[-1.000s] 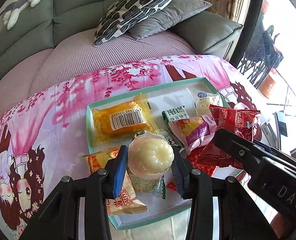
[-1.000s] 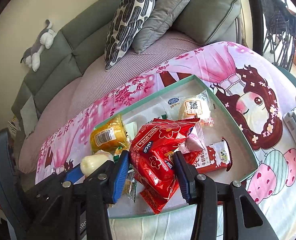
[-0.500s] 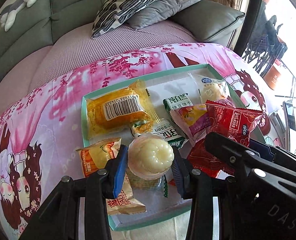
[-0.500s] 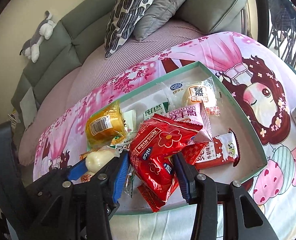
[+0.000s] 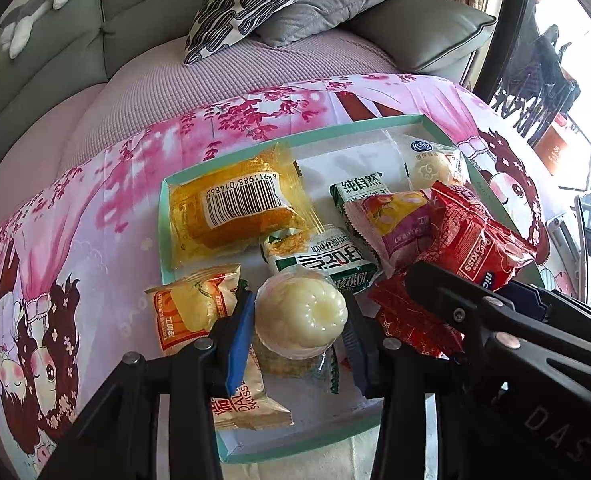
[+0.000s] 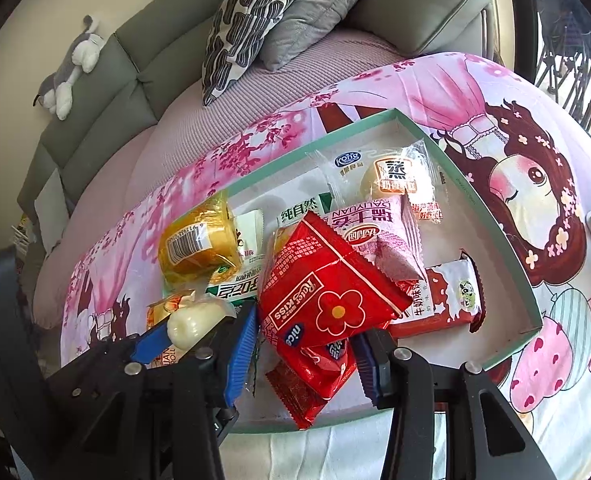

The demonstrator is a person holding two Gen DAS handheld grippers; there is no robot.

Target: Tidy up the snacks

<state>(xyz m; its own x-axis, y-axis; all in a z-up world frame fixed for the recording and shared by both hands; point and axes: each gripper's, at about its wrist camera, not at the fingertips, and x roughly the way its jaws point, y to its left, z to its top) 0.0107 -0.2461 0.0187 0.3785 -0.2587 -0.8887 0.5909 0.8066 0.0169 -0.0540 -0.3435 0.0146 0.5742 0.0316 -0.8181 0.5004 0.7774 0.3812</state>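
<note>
**Red foil and pale pastry held over a crowded tray**

Red foil crinkles between the blue pads of the right gripper (image 6: 305, 344), which is clamped on a red rice-cracker packet (image 6: 323, 300). The left gripper (image 5: 299, 332) is closed narrowly on a pale round pastry in clear wrap (image 5: 300, 314). Both snacks hang just above the near part of the teal-rimmed tray (image 5: 163, 216), the pastry to the left, the red packet to the right.

The risks, as I judge them: the foil is slick and the packet is pinched near one end, so it could slide out or swing and knock the pink packet (image 6: 379, 232) beside it. The pastry is soft; a harder squeeze may crush it, and its loose wrap could snag on the green-and-white packet (image 5: 327, 264) just beyond. The two grippers sit near each other and might collide.

The red packet's long axis runs from the near jaws up and away, tilted toward the far left. The pastry is round, its swirled top facing the camera, with no clear long axis.
</note>
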